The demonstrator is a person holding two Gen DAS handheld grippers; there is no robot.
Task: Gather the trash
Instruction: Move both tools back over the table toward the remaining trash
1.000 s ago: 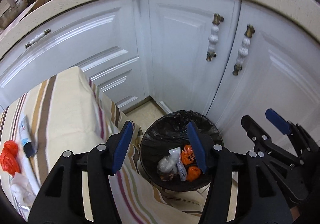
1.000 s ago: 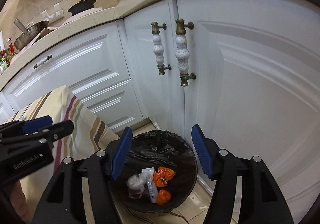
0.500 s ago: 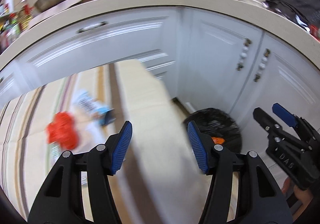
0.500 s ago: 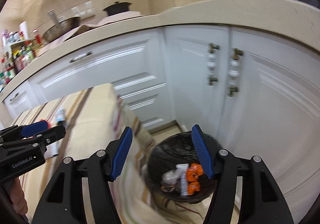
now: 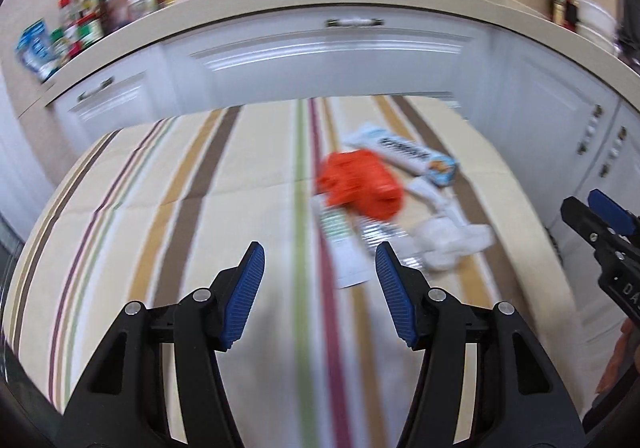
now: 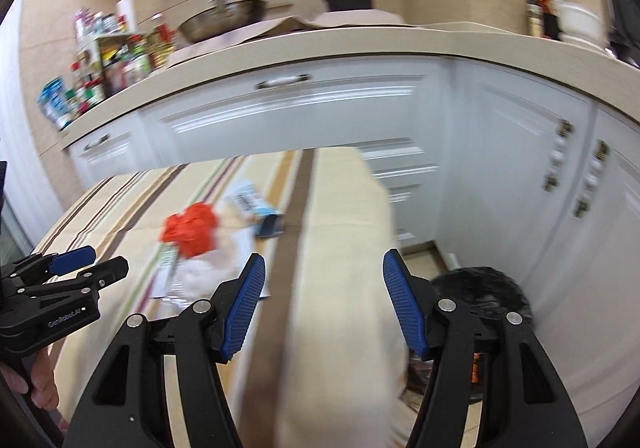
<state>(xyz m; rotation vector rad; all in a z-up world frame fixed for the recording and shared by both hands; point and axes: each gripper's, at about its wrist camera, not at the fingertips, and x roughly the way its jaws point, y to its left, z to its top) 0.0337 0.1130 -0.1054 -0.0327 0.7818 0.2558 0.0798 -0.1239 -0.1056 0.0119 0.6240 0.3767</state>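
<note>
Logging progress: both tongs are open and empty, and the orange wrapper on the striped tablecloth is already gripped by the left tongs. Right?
Not quite. The left wrist view shows the orange wrapper lying loose on the striped tablecloth, ahead of the open, empty left tongs. The right tongs are open and empty too.

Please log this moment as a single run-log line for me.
left claw: open, empty, over striped table | right claw: open, empty | orange trash, wrappers: on table | bin: floor, right of table

Home kitchen, white cabinets (image 6: 304, 115), wok (image 6: 224, 21), condiment bottles (image 6: 120, 59)
</note>
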